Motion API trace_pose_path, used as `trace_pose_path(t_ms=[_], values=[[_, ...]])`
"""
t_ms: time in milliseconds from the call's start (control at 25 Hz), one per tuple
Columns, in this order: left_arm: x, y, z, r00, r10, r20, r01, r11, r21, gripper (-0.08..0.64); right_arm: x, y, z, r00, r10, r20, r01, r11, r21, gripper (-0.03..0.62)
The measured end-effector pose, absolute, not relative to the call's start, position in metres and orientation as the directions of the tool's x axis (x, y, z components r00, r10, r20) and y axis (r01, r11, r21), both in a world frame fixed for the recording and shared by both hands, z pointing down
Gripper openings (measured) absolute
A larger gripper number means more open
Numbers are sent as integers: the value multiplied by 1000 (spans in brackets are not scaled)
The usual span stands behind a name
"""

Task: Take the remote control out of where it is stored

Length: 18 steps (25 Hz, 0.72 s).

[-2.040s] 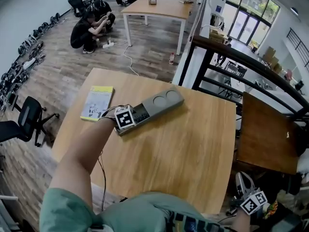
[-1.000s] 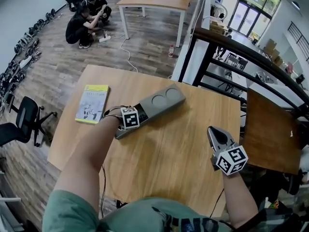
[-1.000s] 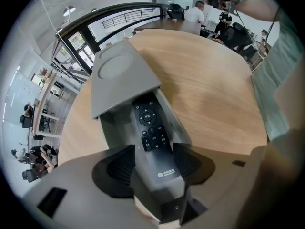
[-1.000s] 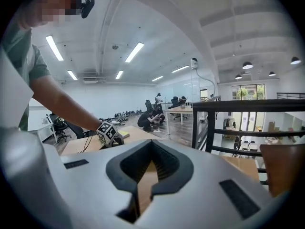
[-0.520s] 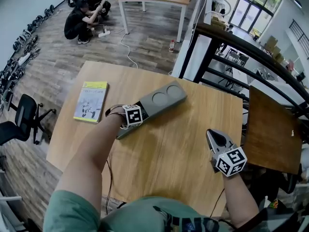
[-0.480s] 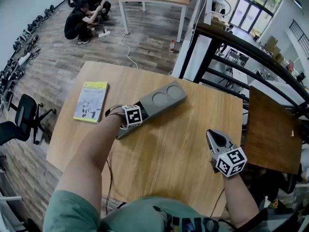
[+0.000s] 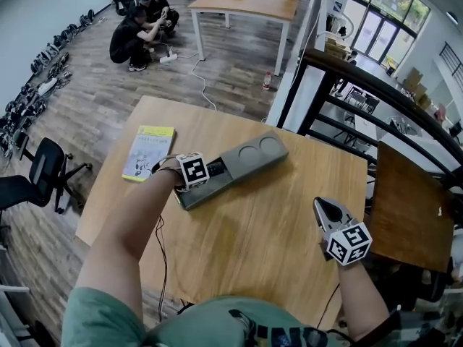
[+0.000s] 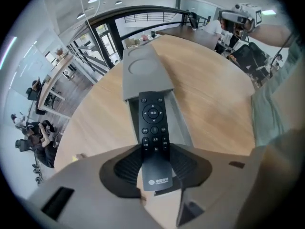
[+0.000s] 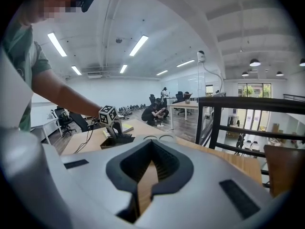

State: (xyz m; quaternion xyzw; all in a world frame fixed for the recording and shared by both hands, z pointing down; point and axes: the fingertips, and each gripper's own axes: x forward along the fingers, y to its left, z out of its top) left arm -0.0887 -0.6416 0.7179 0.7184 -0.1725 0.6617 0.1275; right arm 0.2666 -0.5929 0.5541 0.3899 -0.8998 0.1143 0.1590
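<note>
A long grey storage box lies on the wooden table, its near end open. In the left gripper view a black remote control sticks out over the box's open tray. My left gripper points straight down; its jaws have just been closing and its pads now press on the remote's lower end. In the head view its marker cube covers the left gripper at the box's near end. My right gripper hovers over the table's right side, shut and holding nothing; its pads are bare.
A yellow booklet lies left of the box. A black railing runs behind the table and a darker table stands at the right. An office chair is at the left, and people crouch on the floor far back.
My right arm came up from below the table edge to over its right side. My left gripper stayed at the box's open end and has lifted a little with the remote.
</note>
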Motion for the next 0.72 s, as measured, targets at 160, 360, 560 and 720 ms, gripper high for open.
trace_pose_path(t_ms=[160,360,560,720], values=[[-110,-626,697,118,-111,987,-491,-870,-40,184,247,-595,544,-663,-657,360,-718,693,-59,5],[-165,-597,683,122,-159,980,-577,-815,-60,184,196,-604,535,-706,-623,336,-668,744,-24,5],[-224,-568,671,97,-188,977,-654,-752,-80,184,145,-611,523,-751,-575,324,-609,793,-5,5],[-275,-544,664,83,-217,973,-711,-696,-95,184,100,-613,526,-779,-533,329,-567,824,-8,5]])
